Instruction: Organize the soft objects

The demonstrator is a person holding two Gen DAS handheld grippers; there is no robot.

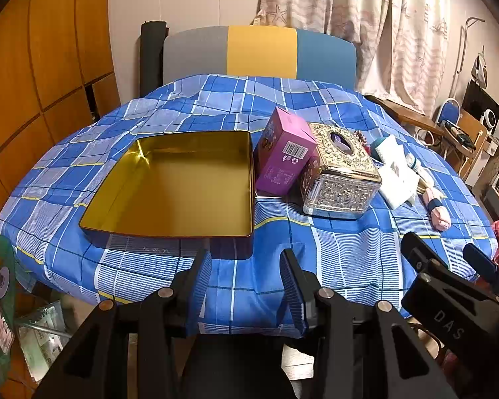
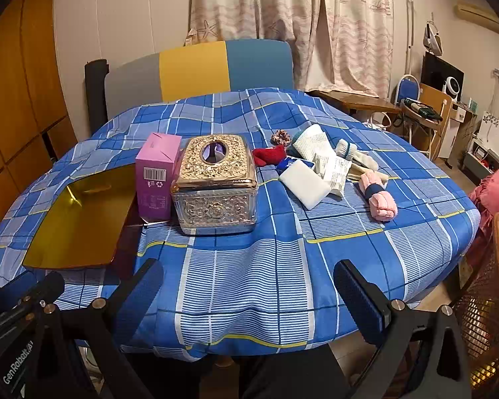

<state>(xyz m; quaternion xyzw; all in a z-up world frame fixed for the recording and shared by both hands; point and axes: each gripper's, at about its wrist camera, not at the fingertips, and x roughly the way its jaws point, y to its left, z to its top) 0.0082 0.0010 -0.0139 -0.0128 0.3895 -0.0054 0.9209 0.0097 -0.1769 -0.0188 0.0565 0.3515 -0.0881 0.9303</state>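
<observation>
An open gold tin (image 1: 179, 193) lies on the blue plaid tablecloth at the left; it also shows in the right wrist view (image 2: 80, 219). Soft things lie in a heap at the right: a rolled pink towel (image 2: 381, 201), a white pad (image 2: 304, 183), a red sock (image 2: 269, 155), a white and teal sock (image 2: 351, 154) and a scrunchie (image 2: 280, 137). The pink towel also shows in the left wrist view (image 1: 437, 207). My left gripper (image 1: 246, 286) is open and empty at the near table edge. My right gripper (image 2: 249, 299) is open and empty, near the front edge too.
A purple box (image 1: 284, 158) and an ornate gold tissue box (image 1: 341, 173) stand between the tin and the heap. A chair with a grey, yellow and blue back (image 1: 259, 51) stands behind the table. A rattan chair (image 2: 485, 306) is at the right.
</observation>
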